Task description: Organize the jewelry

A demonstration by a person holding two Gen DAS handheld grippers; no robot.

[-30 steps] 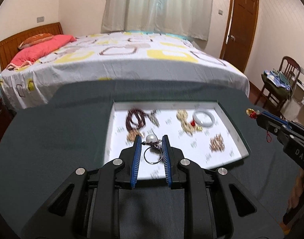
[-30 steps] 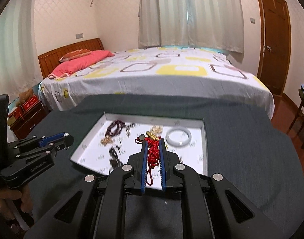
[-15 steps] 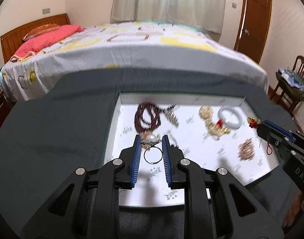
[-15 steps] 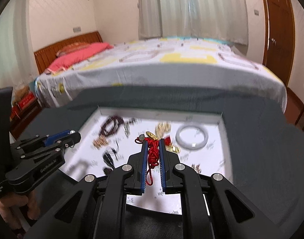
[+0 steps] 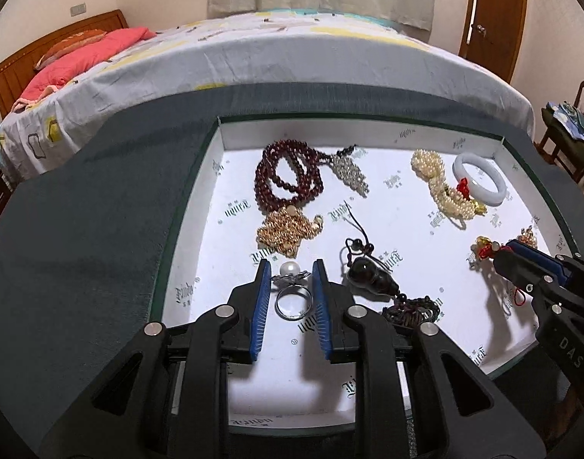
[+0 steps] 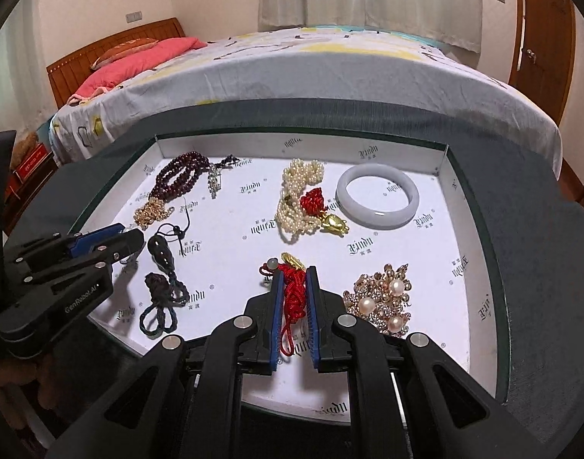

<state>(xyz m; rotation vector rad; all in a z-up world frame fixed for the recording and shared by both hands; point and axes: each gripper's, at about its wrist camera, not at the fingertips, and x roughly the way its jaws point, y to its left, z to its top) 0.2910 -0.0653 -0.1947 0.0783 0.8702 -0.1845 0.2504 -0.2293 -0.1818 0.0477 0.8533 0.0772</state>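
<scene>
A white tray [image 6: 479, 237] printed with dark logos sits on a dark surface [image 5: 81, 237] at the foot of a bed [image 6: 330, 65], already carrying most of the jewelry. Laid out inside it are a pale jade bangle [image 6: 377, 201], a maroon bead strand [image 5: 286, 181], a cream pearl cluster [image 6: 297, 199], a gold chain pile [image 5: 286, 229], a rhinestone-and-pearl brooch [image 6: 383, 302] and a black gourd pendant [image 5: 372, 273] on its cord. The sorting looks well advanced but unfinished: two pieces are not yet set down. The left claw [image 5: 290, 287] hovers low over the tray's near-left part, pinching a silver pearl ring [image 5: 292, 290] between its blue pads. The right claw [image 6: 293, 298] is over the near middle of the tray, clamped on a red cord charm [image 6: 292, 290] with a gold bead at its tip. Whether either piece touches the tray floor cannot be told.
</scene>
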